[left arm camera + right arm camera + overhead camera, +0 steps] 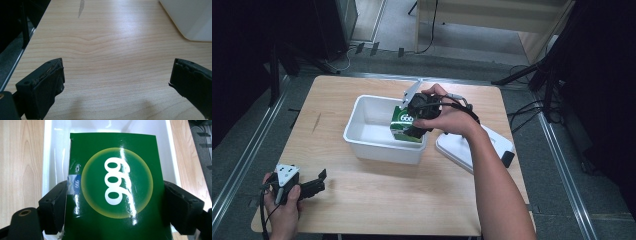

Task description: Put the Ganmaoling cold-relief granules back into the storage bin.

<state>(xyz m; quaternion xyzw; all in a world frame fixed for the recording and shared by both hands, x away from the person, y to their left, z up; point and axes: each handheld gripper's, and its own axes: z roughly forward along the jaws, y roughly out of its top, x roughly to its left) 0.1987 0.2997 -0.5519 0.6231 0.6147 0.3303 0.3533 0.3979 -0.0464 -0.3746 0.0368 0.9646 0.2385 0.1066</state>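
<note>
Right gripper view: my right claw (113,207) grips a green box (112,185) over the white bin (47,150); my left claw (116,85) gapes wide above the counter (112,45)

You get bright light from above on the wooden table (377,200), but the room around it is very dark. The green box (112,185) has shiny white streaks of glare. Soft shadows sit under the black pads (47,85), which look a little blurry up close.

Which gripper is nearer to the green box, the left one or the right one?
Right. The right gripper is shut on the green box over the white bin; the left gripper sits far away, open, near the table's front-left corner.
</note>
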